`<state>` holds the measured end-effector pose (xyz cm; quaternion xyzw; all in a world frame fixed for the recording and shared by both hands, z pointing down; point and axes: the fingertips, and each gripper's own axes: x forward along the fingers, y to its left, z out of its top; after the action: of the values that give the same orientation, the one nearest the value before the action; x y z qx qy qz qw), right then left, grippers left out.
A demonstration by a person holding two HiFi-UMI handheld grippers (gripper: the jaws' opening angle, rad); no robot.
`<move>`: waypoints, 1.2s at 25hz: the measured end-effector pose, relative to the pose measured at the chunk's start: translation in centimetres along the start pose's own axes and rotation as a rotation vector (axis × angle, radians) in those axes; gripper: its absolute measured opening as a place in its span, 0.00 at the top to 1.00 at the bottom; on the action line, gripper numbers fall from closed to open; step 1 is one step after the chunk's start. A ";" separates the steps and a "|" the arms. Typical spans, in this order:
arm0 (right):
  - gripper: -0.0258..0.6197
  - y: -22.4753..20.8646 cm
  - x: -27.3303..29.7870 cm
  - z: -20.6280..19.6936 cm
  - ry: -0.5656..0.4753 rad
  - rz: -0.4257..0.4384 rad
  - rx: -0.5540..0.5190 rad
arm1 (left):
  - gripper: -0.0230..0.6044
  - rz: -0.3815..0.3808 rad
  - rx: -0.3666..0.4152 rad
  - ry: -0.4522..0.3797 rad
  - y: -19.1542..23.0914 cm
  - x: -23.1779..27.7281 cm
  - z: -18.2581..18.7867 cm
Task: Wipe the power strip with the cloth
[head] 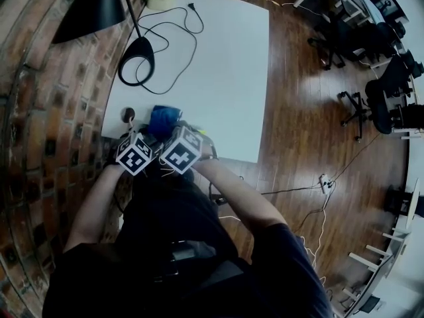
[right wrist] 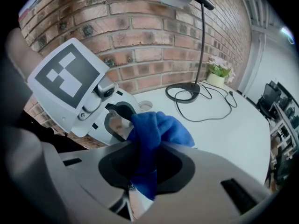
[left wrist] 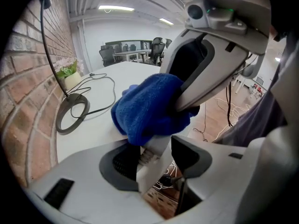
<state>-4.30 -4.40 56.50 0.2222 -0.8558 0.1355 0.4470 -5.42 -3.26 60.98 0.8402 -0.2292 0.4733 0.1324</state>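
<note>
Blue cloth [right wrist: 161,129] clenched in right tool [right wrist: 142,171], white power strip [left wrist: 148,164] gripped in left tool [left wrist: 156,146], over white table [head: 225,58]

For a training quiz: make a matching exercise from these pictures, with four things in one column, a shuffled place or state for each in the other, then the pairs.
Things
1. blue cloth
2. power strip
3. desk lamp
4. flower pot

Places or states
A. at the far end of the table
B. between the jaws of the left gripper
C. pinched by the right gripper
D. standing beside the brick wall

Pairs: 1-C, 2-B, 3-D, 4-A
</note>
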 end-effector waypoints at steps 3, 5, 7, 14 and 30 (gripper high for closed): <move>0.83 0.6 0.5 0.6 0.004 0.014 -0.020 | 0.62 -0.006 -0.002 -0.001 -0.1 0.1 -0.2; 0.83 0.8 0.7 0.9 0.007 0.023 -0.030 | 0.62 -0.004 -0.004 -0.003 -0.1 0.0 -0.2; 0.83 1.0 0.9 1.1 0.009 0.029 -0.035 | 0.62 -0.006 -0.006 -0.004 -0.1 0.0 -0.1; 0.83 1.7 1.6 2.2 0.001 0.034 -0.045 | 0.63 -0.014 -0.016 -0.008 0.1 0.4 -0.6; 0.83 2.6 2.4 3.8 -0.001 0.080 -0.061 | 0.63 -0.038 -0.061 -0.038 0.6 0.1 -1.2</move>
<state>-9.47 -4.37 56.27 0.1744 -0.8679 0.1271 0.4474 -6.51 -3.27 61.68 0.8488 -0.2302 0.4474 0.1625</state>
